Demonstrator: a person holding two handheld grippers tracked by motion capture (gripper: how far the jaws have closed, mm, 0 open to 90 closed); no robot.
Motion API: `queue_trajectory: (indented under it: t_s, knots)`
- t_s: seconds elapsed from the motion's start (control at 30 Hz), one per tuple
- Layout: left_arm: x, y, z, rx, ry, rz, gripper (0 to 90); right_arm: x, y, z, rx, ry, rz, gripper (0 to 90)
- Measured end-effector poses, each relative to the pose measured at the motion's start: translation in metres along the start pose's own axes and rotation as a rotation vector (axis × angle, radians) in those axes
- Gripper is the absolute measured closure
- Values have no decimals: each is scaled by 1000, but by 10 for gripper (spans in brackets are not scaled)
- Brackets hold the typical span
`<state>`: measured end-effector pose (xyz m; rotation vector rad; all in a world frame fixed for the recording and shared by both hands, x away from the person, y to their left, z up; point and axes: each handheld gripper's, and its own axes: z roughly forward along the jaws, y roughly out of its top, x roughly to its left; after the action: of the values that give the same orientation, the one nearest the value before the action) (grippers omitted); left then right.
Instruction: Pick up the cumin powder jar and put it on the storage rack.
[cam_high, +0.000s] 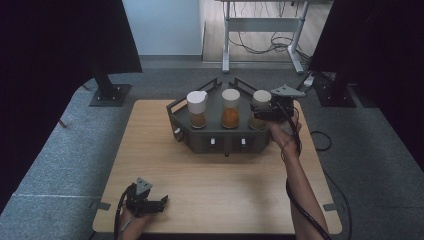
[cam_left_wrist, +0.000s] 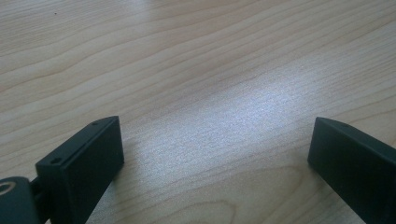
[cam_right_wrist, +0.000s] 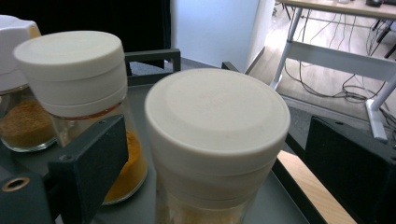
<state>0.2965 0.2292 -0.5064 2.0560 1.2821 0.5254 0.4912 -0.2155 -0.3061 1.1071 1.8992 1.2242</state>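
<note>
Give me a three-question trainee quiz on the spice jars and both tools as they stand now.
1. How many jars stand in the dark tray?
2. True or false: the left tool holds a jar.
3. Which jar sits between the right tool's jaws: A left jar, B middle jar, C right jar?

Key: 1. Three. 2. False; it rests open on the table. 3. C, jaws apart from it.

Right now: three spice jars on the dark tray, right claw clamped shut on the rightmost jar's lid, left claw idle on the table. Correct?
Not clamped. In the right gripper view the right claw stands open around the rightmost jar, jaws clear of its lid. Three jars on the dark tray and the idle left claw are correct.
</note>
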Motion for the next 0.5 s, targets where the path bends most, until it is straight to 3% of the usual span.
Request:
queue_trajectory:
  t_s: [0.5]
  knots:
    - [0, 0, 0, 0, 0, 4, 30, 10, 2, -20, -43, -5, -30, 58]
